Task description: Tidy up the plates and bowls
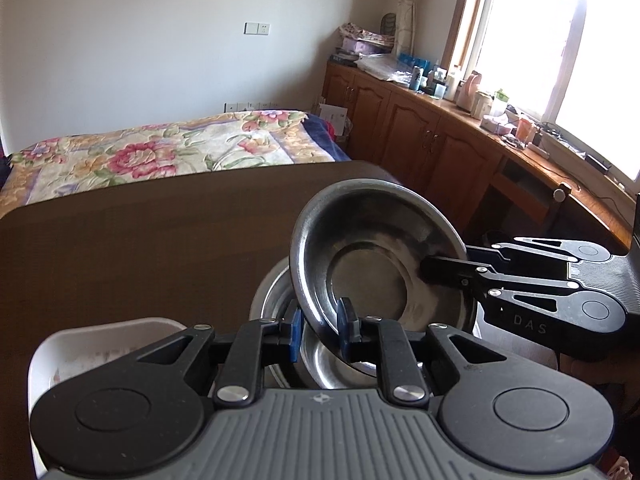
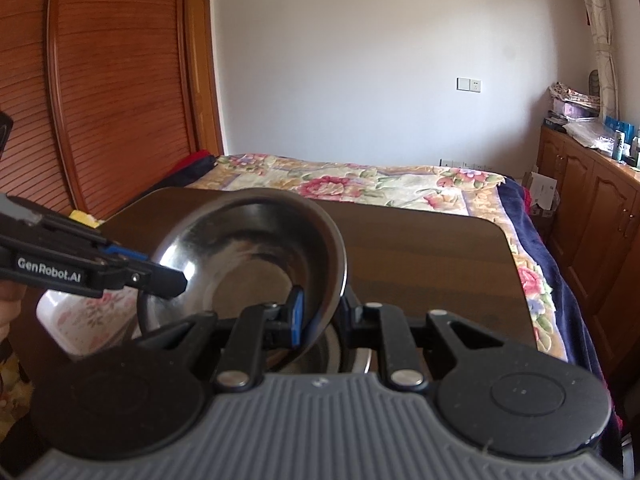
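A steel bowl (image 1: 368, 272) (image 2: 248, 248) hangs tilted above the dark table, its inside facing both cameras. My left gripper (image 1: 320, 330) (image 2: 176, 276) is shut on the near-left part of its rim, the blue pads on either side of the wall. My right gripper (image 2: 322, 316) (image 1: 430, 272) is shut on the rim at the opposite side, one finger inside the bowl. Directly under the held bowl sits a stack of steel bowls (image 1: 276, 292) (image 2: 332, 352), partly hidden by the grippers.
A white rectangular dish (image 1: 100, 336) (image 2: 80, 312) with a floral print sits on the brown table (image 1: 140, 248) (image 2: 420, 248), left of the stack. A bed with a floral quilt (image 1: 160, 148) lies beyond the far edge. Wooden cabinets (image 1: 420, 140) line the right wall.
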`<state>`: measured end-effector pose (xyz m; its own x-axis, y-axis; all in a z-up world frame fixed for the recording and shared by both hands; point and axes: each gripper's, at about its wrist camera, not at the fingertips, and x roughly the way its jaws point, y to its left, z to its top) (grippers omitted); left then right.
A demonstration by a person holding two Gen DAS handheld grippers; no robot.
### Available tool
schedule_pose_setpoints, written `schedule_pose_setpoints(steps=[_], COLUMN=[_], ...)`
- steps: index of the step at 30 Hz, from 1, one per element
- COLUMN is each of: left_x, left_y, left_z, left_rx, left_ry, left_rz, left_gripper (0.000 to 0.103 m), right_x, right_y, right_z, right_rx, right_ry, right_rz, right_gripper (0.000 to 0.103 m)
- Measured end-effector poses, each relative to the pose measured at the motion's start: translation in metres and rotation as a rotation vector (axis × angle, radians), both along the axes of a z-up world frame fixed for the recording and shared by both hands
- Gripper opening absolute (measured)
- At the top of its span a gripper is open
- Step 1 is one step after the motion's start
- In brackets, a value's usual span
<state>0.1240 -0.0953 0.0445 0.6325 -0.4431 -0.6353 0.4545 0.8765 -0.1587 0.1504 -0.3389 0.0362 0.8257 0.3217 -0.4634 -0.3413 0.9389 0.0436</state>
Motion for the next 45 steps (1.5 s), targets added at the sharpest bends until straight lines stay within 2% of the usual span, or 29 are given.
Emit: schedule_pose_setpoints(steps=[16,24,31,37,45], left_x=[-0.019,-0.016,-0.011,-0.014,-0.016], left_y=[-0.002,-0.003,-0.003,-0.008,-0.006], left_z=[-0.011,-0.02,-0.022,-0.023,-0.026], left_rx=[0.02,0.032,0.034,0.053,0.04], left_ry=[-0.001,0.019,0.029,0.014,0.008], left_rz=[0.022,0.023,0.028,0.028,0.035], left_gripper=[0.02,0.021,0.021,0.021,0.021], right_x=[-0.011,-0.007,-0.006,-0.007,-0.011], right_y=[0.006,0.012,0.012,0.009,0.011], right_z=[-0.006,-0.01,-0.014,-0.018,-0.02], right_rx=[-0.013,-0.034,-0.012,-0.022,-0.014], right_ry=[0.017,0.029,0.035,0.021,-0.024], right_rz=[0.008,0.001,-0.006,-0.029,-0.044], right_gripper=[0.021,0.021,0.022,0.022,0.023])
